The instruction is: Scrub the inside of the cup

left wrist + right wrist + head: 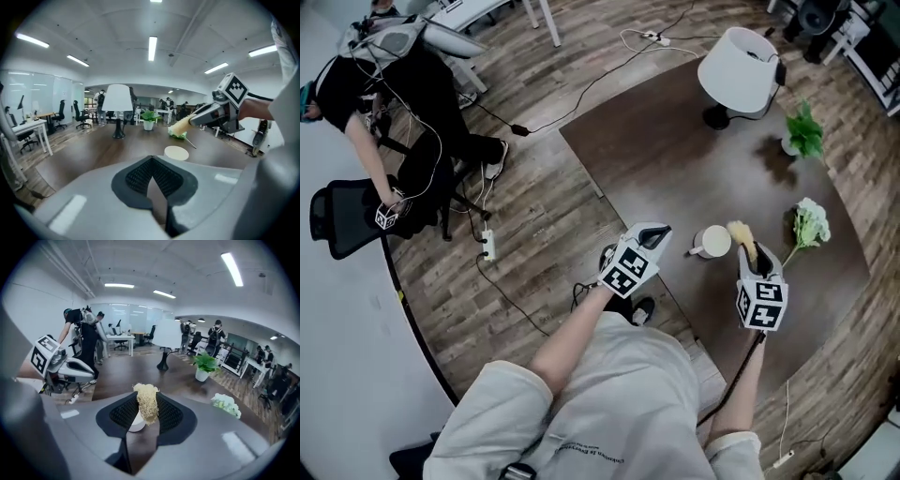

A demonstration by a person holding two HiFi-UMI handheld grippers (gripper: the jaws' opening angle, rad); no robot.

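Left tongs [654, 232] together, empty, at tabletop [675, 141] near edge | right tongs [750, 255] clamped on scrubber [739, 232] | cup [711, 242] upright near that edge, unheld, scrubber just beside it | risk: unheld cup may be tipped or slid off when scrubbed.

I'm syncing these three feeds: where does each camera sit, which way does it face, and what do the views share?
Head view: on the person's head, looking steeply down at the table; both forearms and the lap show.
Left gripper view: rides the left gripper, facing across the table toward the cup; the right gripper shows at right.
Right gripper view: rides that gripper, fingers shut on the scrubber, cup just behind; the left gripper shows at left.
Shared: all three show the cup and lamp.
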